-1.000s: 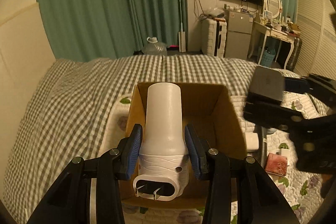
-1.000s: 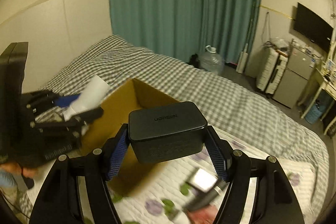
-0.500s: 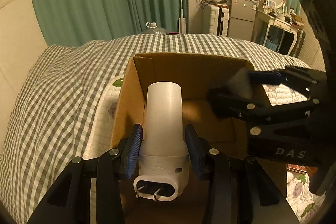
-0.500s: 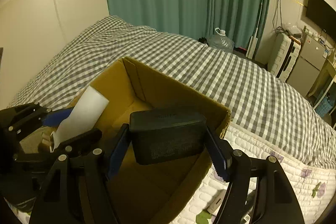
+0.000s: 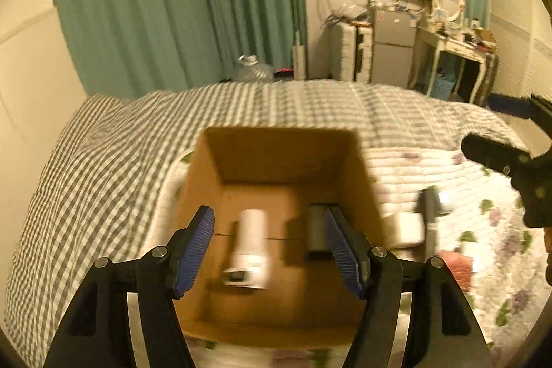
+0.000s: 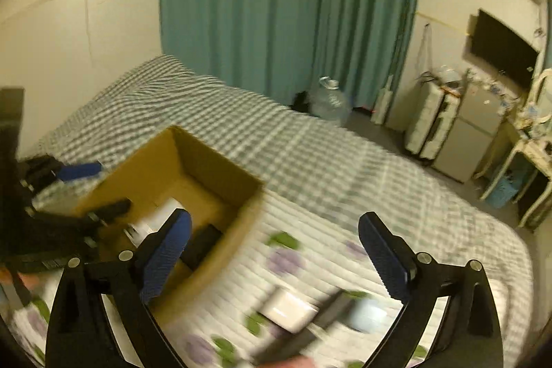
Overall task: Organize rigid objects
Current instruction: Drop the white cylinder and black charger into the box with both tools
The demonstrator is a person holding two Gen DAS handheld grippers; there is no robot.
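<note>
An open cardboard box (image 5: pixel 283 157) sits on the bed. A white plug-in device (image 5: pixel 250 249) and a black charger block (image 5: pixel 315 230) lie on its floor. My left gripper (image 5: pixel 270 252) is open and empty above the box. My right gripper (image 6: pixel 276 259) is open and empty, over the quilt to the right of the box (image 6: pixel 220 168); the black charger (image 6: pixel 203 245) and white device (image 6: pixel 155 223) show inside. A white box (image 6: pixel 289 307) and a dark stick-like object (image 6: pixel 310 326) lie blurred on the quilt below the right gripper.
More small items lie on the floral quilt (image 5: pixel 483 230) right of the box: a white box (image 5: pixel 408 230), a dark object (image 5: pixel 429 216), a reddish packet (image 5: pixel 455 268). Checked blanket (image 5: pixel 103 161) covers the bed's far side. Curtains, fridge and dresser stand beyond.
Both grippers opened and let go: the white device and the black charger now lie in the box. Both grippers have drawn back, the right one moving rightwards over the quilt.
</note>
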